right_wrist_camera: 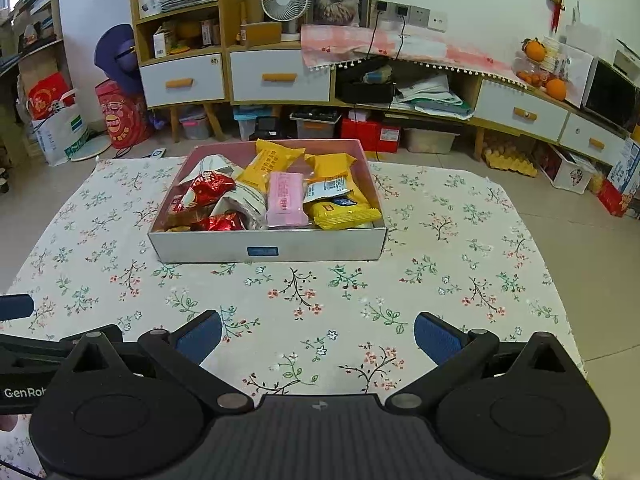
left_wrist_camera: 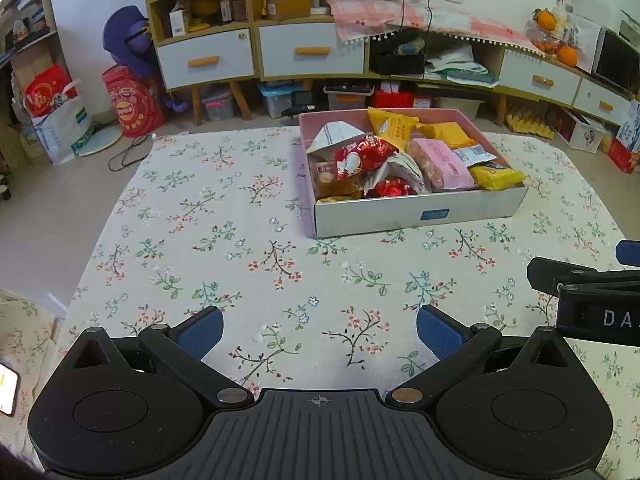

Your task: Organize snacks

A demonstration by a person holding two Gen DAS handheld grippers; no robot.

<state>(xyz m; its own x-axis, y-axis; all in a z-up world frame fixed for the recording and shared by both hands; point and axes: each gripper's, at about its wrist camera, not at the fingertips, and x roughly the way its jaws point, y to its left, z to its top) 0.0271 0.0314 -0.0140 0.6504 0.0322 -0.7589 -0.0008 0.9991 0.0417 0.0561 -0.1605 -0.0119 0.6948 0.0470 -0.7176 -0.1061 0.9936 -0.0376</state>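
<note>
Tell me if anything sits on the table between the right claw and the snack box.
Nothing visible does. Only bare flowered tablecloth lies between the open right claw and the near wall of the snack box. The left claw is off to the side, outside that path.

Worktop cloth (right_wrist_camera: 360, 300): cream ground, printed with dark sprigs, red and white blossoms and green leaves.
Box (right_wrist_camera: 320, 245): pale grey outer wall marked with a small blue label; pink seen on the inner walls.
Snack packets (right_wrist_camera: 280, 188): yellow ones toward the far and right edges, one pink in the middle, shiny red ones at the left, white ones between.
Left gripper (left_wrist_camera: 320, 330): black body, blue finger pads.
Right gripper (right_wrist_camera: 318, 334): black body, blue finger pads.
Cabinet drawers (right_wrist_camera: 182, 78): white fronts, orange handles, wooden frame.
</note>
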